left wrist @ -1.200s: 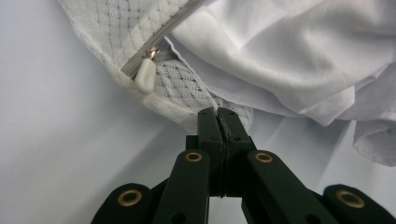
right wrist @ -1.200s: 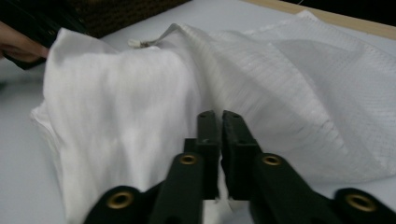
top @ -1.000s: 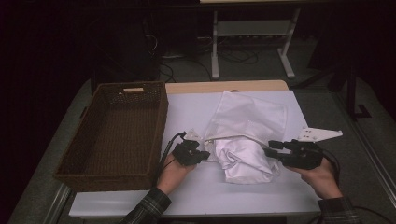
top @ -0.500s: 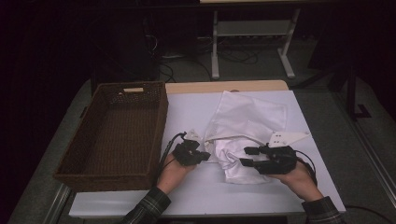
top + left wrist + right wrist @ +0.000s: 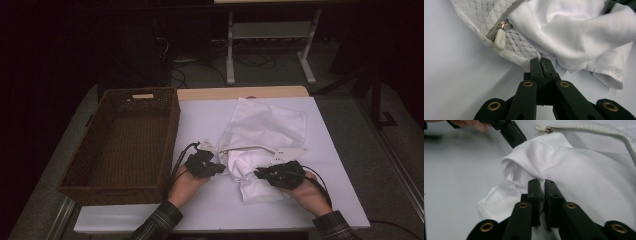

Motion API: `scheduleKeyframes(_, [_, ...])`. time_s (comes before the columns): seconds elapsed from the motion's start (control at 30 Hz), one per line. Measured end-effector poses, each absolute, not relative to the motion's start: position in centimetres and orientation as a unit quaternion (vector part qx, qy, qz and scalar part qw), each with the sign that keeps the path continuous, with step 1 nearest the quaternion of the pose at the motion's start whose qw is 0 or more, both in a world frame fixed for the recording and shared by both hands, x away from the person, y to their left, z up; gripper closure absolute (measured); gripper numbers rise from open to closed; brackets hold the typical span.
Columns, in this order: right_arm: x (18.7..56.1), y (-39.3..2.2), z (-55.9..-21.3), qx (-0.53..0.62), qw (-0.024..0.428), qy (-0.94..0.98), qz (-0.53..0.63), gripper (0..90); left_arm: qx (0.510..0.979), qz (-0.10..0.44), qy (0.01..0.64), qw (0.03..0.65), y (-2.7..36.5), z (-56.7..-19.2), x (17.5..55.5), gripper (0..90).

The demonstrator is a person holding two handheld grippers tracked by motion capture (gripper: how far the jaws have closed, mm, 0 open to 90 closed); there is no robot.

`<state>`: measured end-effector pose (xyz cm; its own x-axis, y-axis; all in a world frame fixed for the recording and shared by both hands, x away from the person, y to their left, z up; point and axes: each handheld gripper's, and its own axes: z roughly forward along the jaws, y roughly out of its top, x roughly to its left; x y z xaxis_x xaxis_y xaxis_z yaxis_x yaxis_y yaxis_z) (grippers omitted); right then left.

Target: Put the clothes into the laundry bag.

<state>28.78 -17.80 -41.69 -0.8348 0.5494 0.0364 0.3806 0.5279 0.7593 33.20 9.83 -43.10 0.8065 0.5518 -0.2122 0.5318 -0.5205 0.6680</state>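
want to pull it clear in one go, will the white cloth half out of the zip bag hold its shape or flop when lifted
Probably flops: the white cloth lies in soft folds. It looks thin and light. It may drag the mesh zip bag along, since it sits partly inside.

Black tongs (image 5: 541,65) with brass-ringed screws (trailing black cables); plaid sleeves (image 5: 159,223) at both wrists

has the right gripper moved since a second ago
Yes. In the high view the right gripper has slid leftward from near the table's right side onto the white garment, toward the wicker basket. Its jaws have just been closing on the cloth.
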Motion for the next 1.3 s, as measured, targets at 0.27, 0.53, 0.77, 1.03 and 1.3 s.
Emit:
scheduleKeyframes(0.27, [29.8, -17.6, -42.2, 0.314, 0.139, 0.851, 0.398, 86.4, 0.880, 0.012, 0.301, 0.369, 9.6, -43.2, 33.0, 89.8])
scheduleKeyframes(0.53, [30.9, -17.7, -42.3, 0.344, 0.141, 0.838, 0.400, 86.5, 0.879, 0.009, 0.303, 0.368, 9.7, -43.3, 33.1, 89.7])
scheduleKeyframes(0.77, [32.0, -17.8, -42.5, 0.363, 0.150, 0.825, 0.406, 86.3, 0.884, 0.009, 0.298, 0.360, 9.4, -43.5, 33.0, 89.7])
scheduleKeyframes(1.03, [31.7, -18.2, -42.1, 0.345, 0.139, 0.824, 0.427, 72.1, 0.890, 0.017, 0.295, 0.348, 9.2, -44.1, 33.1, 89.5])
scheduleKeyframes(1.3, [30.0, -18.4, -40.6, 0.315, 0.123, 0.827, 0.449, 57.7, 0.889, 0.013, 0.295, 0.350, 9.3, -44.2, 33.2, 89.3])
